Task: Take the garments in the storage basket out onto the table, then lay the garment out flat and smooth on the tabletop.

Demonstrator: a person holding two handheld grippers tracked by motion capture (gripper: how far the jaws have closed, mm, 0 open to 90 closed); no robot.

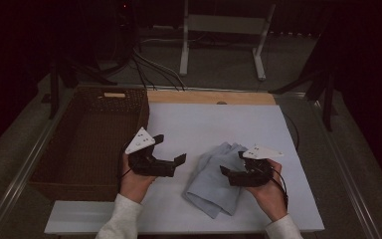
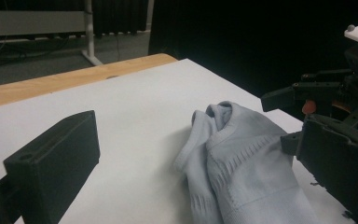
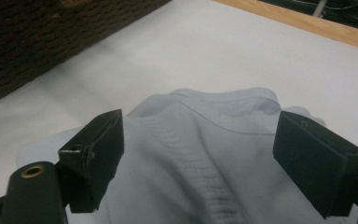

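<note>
Both of my forearms come in at the near edge of the high view, each hand carrying a claw over the white table [image 1: 179,214]. My right claw [image 1: 232,169] hovers just above the light blue folded garment [image 1: 218,179], pointing toward the left side of the table. From the right gripper view its two black jaws stand wide apart, with the ribbed blue fabric [image 3: 200,154] lying below and between them; the pads press on nothing, so this claw is released and holds nothing. My left claw [image 1: 171,149] is off to the left of the garment, near the wicker basket [image 1: 79,149], and from the left gripper view its jaws are also spread wide, with bare table between them, so it is released too. In that same view the garment [image 2: 242,163] lies in a rumpled fold on the table, with the right claw [image 2: 298,116] just over its far side. The garment rests on the right half of the table, well apart from the basket, which sits along the table's left edge. A wooden strip [image 1: 209,97] borders the far side of the table.
</note>
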